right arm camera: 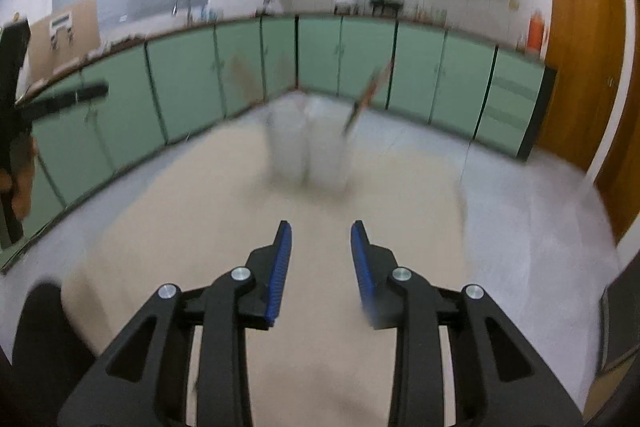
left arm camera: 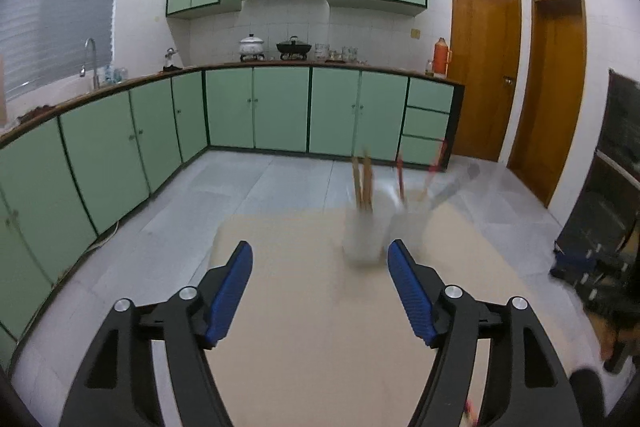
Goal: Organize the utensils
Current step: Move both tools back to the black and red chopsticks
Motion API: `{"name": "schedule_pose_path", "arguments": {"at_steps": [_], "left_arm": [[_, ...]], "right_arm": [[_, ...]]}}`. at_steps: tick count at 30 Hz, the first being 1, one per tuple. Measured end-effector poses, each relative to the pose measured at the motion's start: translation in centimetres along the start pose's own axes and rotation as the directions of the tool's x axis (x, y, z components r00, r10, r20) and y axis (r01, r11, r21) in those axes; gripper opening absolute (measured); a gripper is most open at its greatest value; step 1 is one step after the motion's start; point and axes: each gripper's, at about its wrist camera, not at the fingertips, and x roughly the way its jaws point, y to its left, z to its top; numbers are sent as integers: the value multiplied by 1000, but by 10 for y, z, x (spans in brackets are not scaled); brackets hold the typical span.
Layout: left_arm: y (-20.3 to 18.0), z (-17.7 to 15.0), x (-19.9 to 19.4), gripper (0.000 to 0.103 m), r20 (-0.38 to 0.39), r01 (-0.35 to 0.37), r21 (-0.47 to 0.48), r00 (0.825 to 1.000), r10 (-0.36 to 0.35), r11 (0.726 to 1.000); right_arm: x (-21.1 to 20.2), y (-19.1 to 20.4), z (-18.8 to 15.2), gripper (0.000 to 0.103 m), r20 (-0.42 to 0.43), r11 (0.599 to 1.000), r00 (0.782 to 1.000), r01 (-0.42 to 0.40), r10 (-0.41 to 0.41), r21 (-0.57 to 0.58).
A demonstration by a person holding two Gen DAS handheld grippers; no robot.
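utensils (left arm camera: pixel 366 183) standing blurred in two pale holders (left arm camera: pixel 362 237) at the far part of the beige table (left arm camera: pixel 304 307), so sorting looks largely done or not yet resumed; hard to tell which through the smear. left gripper (left arm camera: pixel 320 293) spread wide and empty, right gripper (right arm camera: pixel 321 273) parted more narrowly with nothing between the pads, both short of the holders. no readable writing or brand anywhere.

left claw (left arm camera: pixel 320 263): agape, empty | right claw (right arm camera: pixel 321 241): partly parted, empty
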Motion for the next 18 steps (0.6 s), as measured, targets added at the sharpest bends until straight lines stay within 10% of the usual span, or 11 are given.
{"name": "schedule_pose_path", "arguments": {"at_steps": [7,18], "left_arm": [[-38,-114,-30,69,-28,20,6,999,-19,1000],[-48,-133,-33,69,-73,45,-25,996,-47,999]], "right_arm": [[16,75,-128,30,-141,995,989,-47,34,-87],[32,109,-130,29,-135,990,990,-66,48,-126]]}}
